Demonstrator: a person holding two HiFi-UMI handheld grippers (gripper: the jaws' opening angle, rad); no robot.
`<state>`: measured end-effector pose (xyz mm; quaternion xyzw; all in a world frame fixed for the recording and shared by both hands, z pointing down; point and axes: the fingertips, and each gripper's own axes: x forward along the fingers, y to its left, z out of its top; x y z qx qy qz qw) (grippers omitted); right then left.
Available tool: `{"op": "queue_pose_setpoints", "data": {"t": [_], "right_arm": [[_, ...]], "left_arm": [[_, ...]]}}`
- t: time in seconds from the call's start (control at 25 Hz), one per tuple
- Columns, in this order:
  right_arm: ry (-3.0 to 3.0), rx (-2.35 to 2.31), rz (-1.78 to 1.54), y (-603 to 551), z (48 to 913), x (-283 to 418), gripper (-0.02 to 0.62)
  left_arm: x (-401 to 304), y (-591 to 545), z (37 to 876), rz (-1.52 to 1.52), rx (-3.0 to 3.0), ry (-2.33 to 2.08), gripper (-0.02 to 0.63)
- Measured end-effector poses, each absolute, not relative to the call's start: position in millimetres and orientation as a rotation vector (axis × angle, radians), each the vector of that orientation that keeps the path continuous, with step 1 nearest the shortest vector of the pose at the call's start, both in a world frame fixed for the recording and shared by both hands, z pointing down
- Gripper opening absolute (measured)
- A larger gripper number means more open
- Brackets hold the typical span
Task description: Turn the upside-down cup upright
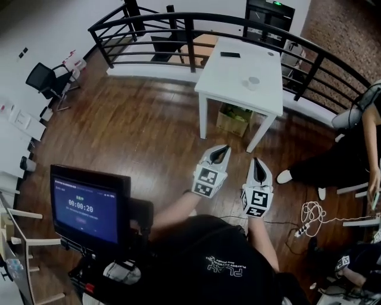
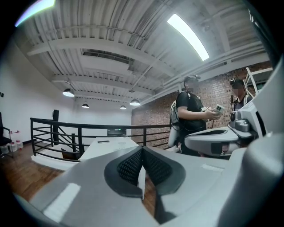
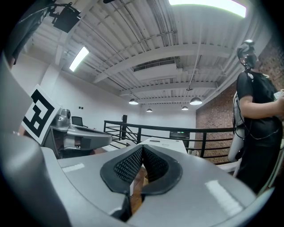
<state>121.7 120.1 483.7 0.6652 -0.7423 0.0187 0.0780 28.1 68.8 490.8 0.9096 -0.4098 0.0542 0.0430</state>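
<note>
Gripping nothing with left hand-held gripper (image 1: 222,149) or right hand-held gripper (image 1: 256,161), both shut. Probably light, rigid: pinch cup (image 1: 254,81), twelve o'clock on desk (image 1: 232,77), across its wall.

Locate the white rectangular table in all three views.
Head view: white rectangular table, upper centre-right.
Left gripper view: left of centre, below mid-height.
Right gripper view: just right of centre, below mid-height.
Shared landmark: black metal railing behind the table in every view.
</note>
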Motion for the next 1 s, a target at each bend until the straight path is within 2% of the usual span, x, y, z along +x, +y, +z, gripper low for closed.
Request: {"op": "queue_pose_setpoints", "data": {"t": [1.0], "right_arm": [[-2.194, 2.005, 0.069, 118, 493, 110, 0.012]], "left_arm": [[13, 70, 498, 0.205, 2.773, -1.279, -0.005]]}}
